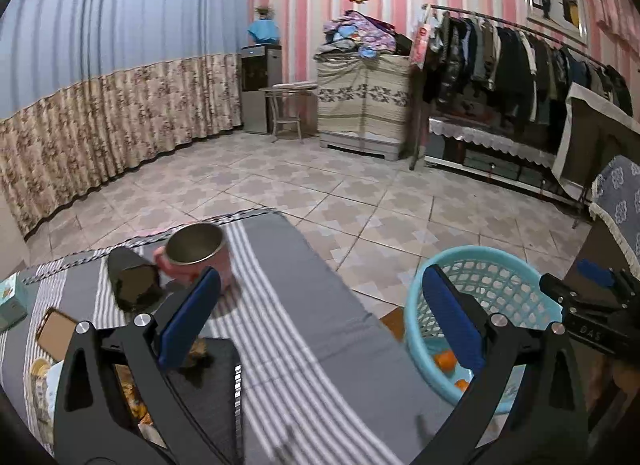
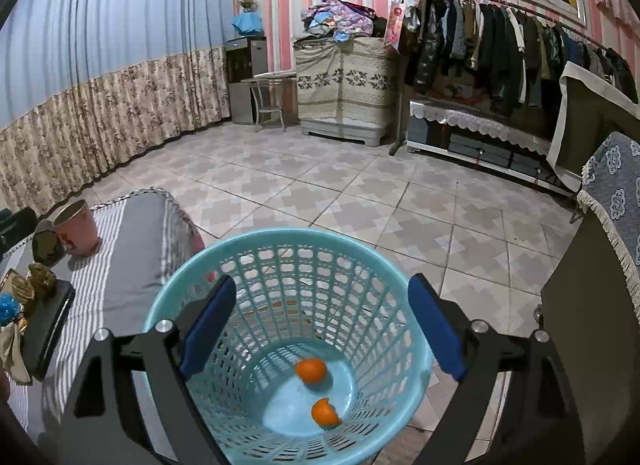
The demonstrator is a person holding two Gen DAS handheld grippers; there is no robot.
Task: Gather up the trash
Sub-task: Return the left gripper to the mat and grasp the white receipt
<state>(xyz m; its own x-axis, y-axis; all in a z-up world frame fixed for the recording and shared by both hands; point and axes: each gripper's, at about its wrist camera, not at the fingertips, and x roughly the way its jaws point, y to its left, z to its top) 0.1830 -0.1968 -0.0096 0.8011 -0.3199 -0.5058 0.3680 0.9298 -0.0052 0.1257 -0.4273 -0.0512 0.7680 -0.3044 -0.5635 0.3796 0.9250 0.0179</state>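
Note:
A turquoise plastic basket stands on the floor beside the table, with two pieces of orange peel lying in its bottom. My right gripper hangs open over the basket's mouth, holding nothing. My left gripper is open and empty above the striped table cloth. In that view the basket is at the right, with the right gripper beyond it. Crumpled gold wrappers and a blue scrap lie at the table's left end.
On the table stand a pink cup, a dark oval object and a black flat slab. A dark cabinet with a fringed cloth stands right of the basket. Tiled floor stretches to a clothes rack.

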